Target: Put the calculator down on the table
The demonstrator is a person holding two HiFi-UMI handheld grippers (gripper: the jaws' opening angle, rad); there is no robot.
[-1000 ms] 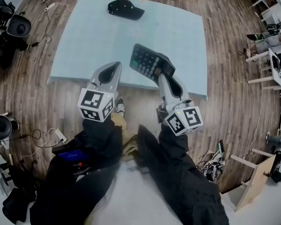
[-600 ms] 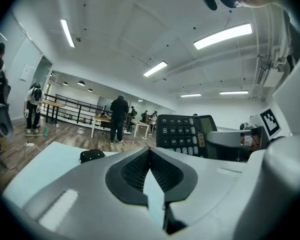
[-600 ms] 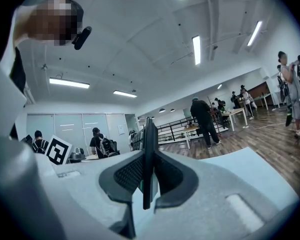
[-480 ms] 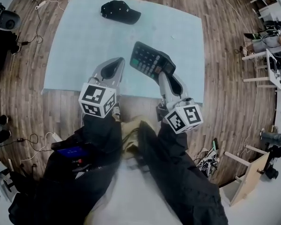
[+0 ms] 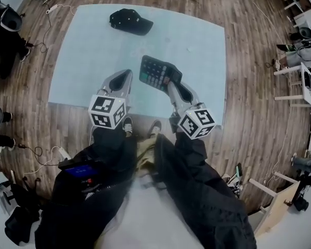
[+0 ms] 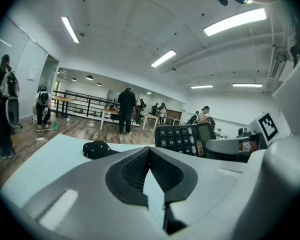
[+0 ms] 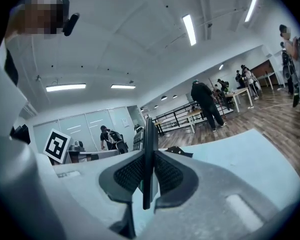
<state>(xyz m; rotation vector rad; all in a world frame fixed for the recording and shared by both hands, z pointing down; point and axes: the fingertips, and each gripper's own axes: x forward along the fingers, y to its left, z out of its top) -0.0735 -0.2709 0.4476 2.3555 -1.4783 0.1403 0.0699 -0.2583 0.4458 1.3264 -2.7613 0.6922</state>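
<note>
One calculator (image 5: pixel 156 72), black with rows of keys, is clamped at its display end between the jaws of the right gripper (image 5: pixel 171 85). It hangs over the pale blue table (image 5: pixel 93 51), close to the near edge and a little right of that edge's middle. In the right gripper view the calculator (image 7: pixel 150 134) stands edge-on as a thin dark blade, with the right gripper (image 7: pixel 148 156) pressing its ribbed pads against both faces. The left gripper view shows the keypad of the calculator (image 6: pixel 186 138) turned toward that camera. Its lower edge is hidden, so whether it touches the table I cannot tell. The left gripper (image 5: pixel 125 74) sits just beside it over the same near edge, toward the left. Its jaws meet at the tips with nothing between them, and only the table's surface shows through the gap behind the tips of the left gripper (image 6: pixel 150 151). Two marker cubes show, one on each gripper. One black cap (image 5: pixel 130 21) lies on the table near the far edge, toward the far left corner, well apart from both grippers. Several people stand in the room behind the table.
</note>
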